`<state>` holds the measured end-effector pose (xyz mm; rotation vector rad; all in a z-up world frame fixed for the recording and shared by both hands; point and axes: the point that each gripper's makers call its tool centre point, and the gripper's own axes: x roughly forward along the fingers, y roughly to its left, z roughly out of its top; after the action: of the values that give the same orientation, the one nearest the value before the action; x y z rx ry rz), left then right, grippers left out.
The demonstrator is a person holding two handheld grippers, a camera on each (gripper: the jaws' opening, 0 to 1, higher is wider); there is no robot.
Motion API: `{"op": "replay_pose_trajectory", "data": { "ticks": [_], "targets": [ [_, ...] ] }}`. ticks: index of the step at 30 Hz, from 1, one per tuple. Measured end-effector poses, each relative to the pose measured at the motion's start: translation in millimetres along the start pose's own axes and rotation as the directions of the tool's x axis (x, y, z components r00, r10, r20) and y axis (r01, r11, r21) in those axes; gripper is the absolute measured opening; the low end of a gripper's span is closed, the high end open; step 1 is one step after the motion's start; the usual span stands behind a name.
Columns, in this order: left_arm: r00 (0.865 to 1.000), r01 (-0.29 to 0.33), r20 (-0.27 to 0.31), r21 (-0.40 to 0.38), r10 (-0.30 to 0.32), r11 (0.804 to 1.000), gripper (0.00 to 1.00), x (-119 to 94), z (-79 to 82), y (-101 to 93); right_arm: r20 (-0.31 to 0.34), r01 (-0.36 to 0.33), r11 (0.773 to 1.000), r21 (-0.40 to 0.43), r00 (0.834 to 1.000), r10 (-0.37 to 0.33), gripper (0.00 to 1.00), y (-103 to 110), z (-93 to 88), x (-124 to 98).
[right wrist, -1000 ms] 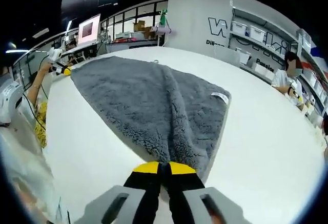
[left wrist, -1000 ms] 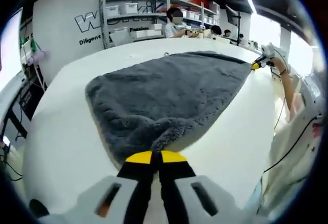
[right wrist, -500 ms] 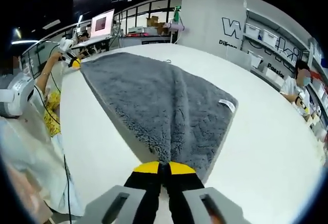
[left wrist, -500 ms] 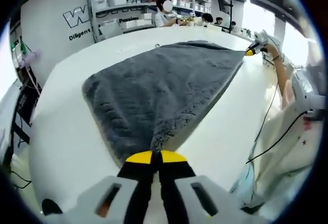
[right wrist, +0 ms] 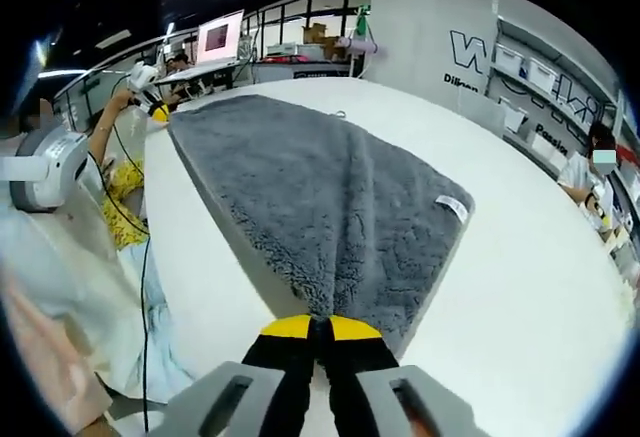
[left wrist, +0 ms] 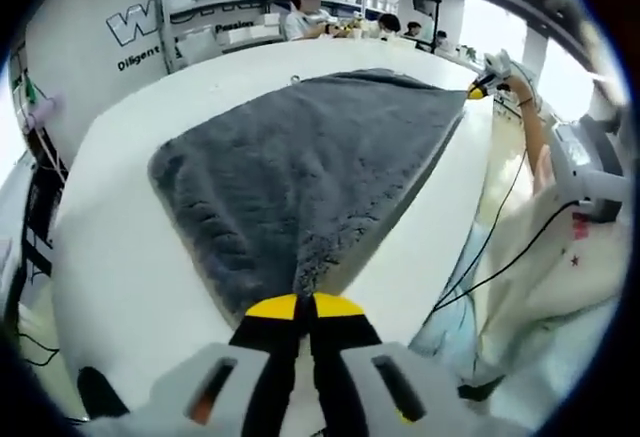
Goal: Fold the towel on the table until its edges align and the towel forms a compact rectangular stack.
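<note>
A fluffy grey towel lies spread on the white table, its near edge stretched taut between the two grippers. My left gripper is shut on one near corner. The right gripper shows far off at the upper right of the left gripper view, holding the other corner. In the right gripper view, my right gripper is shut on its corner of the towel, and the left gripper shows at the upper left. A small white label sits on the towel's right edge.
The table edge runs close beside the held towel edge, with the person's light clothes and black cables just past it. Shelves with bins and seated people are beyond the far side. A monitor stands at the back.
Both cameras have drawn back toward the person's side, so more of the table edge and clothes show. The towel's held edge has come along, still taut, both grippers still shut.
</note>
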<state>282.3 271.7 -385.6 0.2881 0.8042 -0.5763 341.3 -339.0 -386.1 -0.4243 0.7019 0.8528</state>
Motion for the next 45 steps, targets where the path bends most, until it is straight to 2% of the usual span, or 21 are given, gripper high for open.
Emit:
{"op": "replay_pose_trajectory", "data": {
  "ticks": [9, 14, 19, 27, 31, 38, 45],
  "targets": [
    [0.995, -0.035, 0.091, -0.047, 0.039, 0.998, 0.04, -8, 26.0, 20.3, 0.091, 0.018, 1.0, 0.018, 0.996, -0.019, 0.03, -19, 33.3, -2],
    [0.988, -0.065, 0.137, -0.079, 0.076, 0.995, 0.04, -1, 46.6, 40.3, 0.112, 0.03, 0.999, 0.041, 0.993, -0.035, 0.03, -40, 52.8, 3],
    [0.981, -0.117, 0.143, -0.096, 0.13, 0.988, 0.04, 14, 63.6, 61.7, 0.123, 0.039, 0.999, 0.033, 0.991, -0.043, 0.03, -62, 74.0, 16],
    [0.966, -0.16, 0.179, -0.147, 0.186, 0.976, 0.05, 41, 89.8, 92.8, 0.128, 0.08, 0.995, 0.063, 0.988, -0.088, 0.03, -95, 93.9, 36],
    [0.963, -0.165, 0.182, -0.175, 0.197, 0.971, 0.05, 54, 97.4, 106.4, 0.138, 0.095, 0.992, 0.086, 0.985, -0.107, 0.03, -110, 101.6, 48],
    [0.952, -0.174, 0.217, -0.199, 0.216, 0.964, 0.05, 63, 116.0, 120.2, 0.123, 0.125, 0.988, 0.087, 0.983, -0.135, 0.03, -123, 107.3, 61],
    [0.944, -0.204, 0.223, -0.189, 0.244, 0.961, 0.05, 71, 134.6, 134.9, 0.145, 0.164, 0.98, 0.114, 0.973, -0.179, 0.03, -143, 122.3, 68]
  ]
}}
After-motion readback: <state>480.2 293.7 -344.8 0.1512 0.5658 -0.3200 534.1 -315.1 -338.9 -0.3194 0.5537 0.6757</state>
